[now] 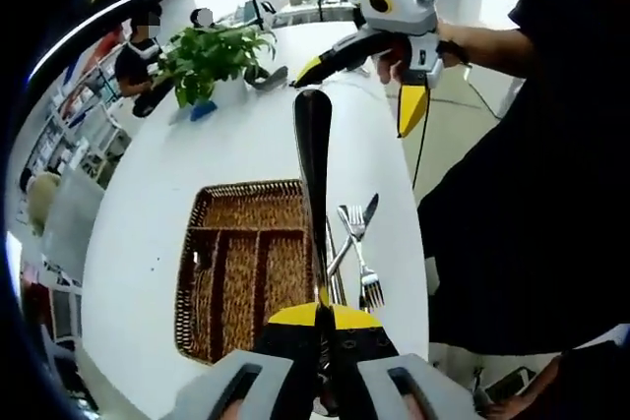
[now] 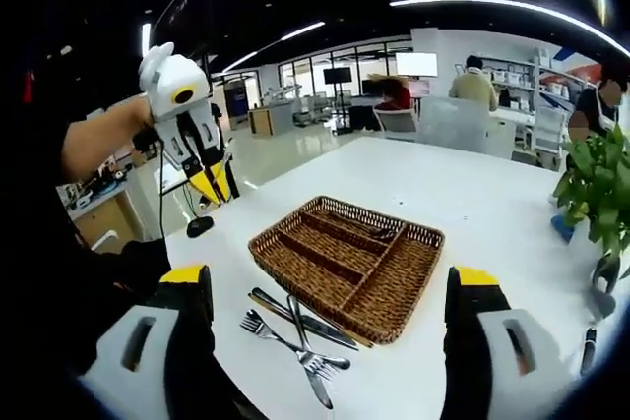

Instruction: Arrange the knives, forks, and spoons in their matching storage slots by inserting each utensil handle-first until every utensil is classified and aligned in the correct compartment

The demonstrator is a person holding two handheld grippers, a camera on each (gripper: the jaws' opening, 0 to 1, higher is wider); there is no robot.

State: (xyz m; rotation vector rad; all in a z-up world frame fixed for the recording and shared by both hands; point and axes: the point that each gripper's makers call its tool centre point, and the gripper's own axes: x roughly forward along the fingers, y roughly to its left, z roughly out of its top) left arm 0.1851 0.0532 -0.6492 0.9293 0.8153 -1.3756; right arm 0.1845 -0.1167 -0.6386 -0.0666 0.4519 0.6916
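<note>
1. A wicker tray (image 2: pixel 349 263) with long slots is seen on the white table (image 2: pixel 472 204); nothing can be made out inside.
2. Forks and knives (image 2: pixel 295 330) are piled just beside it.
3. A dark utensil (image 1: pixel 313 184) is clamped by the left gripper (image 1: pixel 323 327).
4. The right gripper (image 2: pixel 330 297) is held released.

White table (image 2: pixel 472 194), potted plant (image 1: pixel 212 56), ceiling light strips (image 2: pixel 492 5), office shelves (image 2: pixel 536 71)

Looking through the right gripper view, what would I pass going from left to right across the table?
The other gripper held up by a hand → a small dark object on the table edge → the loose forks and knives → the wicker tray → the potted plant.
</note>
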